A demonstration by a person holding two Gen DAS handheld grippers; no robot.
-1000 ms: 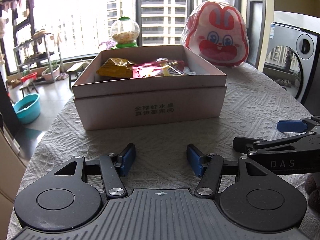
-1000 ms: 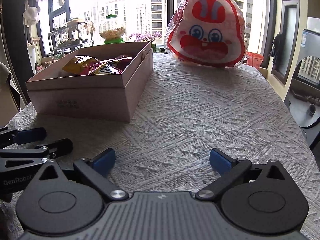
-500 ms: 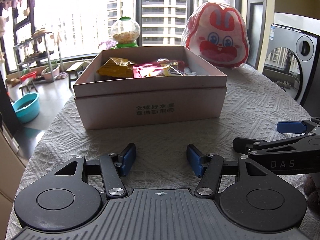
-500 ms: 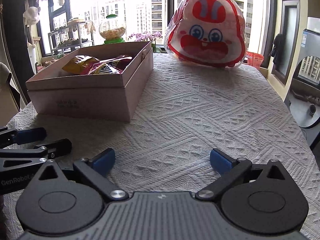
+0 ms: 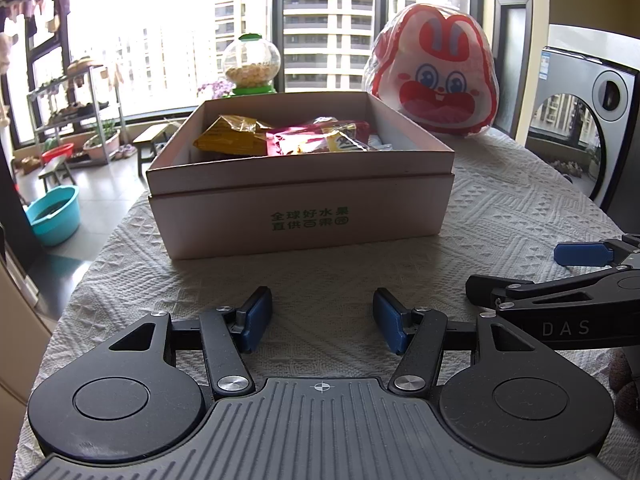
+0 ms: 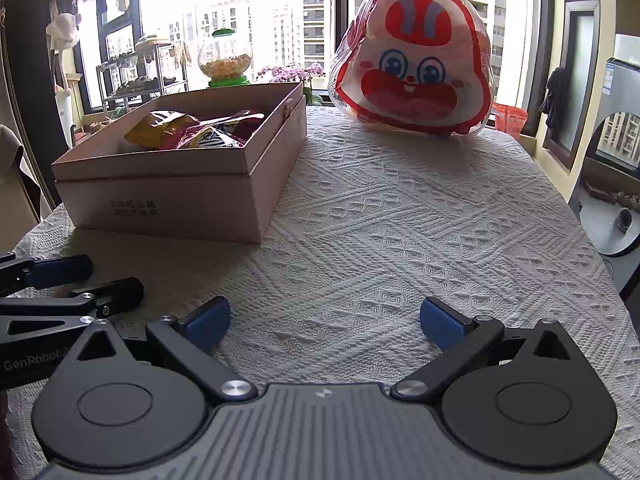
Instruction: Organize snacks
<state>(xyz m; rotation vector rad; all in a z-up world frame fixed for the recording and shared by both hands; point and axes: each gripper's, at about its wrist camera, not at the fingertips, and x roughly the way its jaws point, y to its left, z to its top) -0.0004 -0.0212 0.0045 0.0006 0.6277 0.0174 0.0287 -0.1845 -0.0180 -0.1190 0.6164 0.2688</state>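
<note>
Knobbly woven tablecloth (image 5: 500, 208) under square cardboard box (image 5: 300, 216) (crinkly snack packets (image 5: 316, 140) inside), both grippers' blue-padded fingers (image 5: 256, 314) wide, empty.

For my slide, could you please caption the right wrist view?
Open right tool facing snack box and rabbit bag.

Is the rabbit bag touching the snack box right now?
Apart. The right wrist view shows a strip of bare tablecloth between the rabbit bag and the snack box.

Bright daylight floods tall windows (image 5: 328, 36) across the top – tower blocks outside; a metal shelf rack (image 5: 68, 100) stands upper left.
</note>
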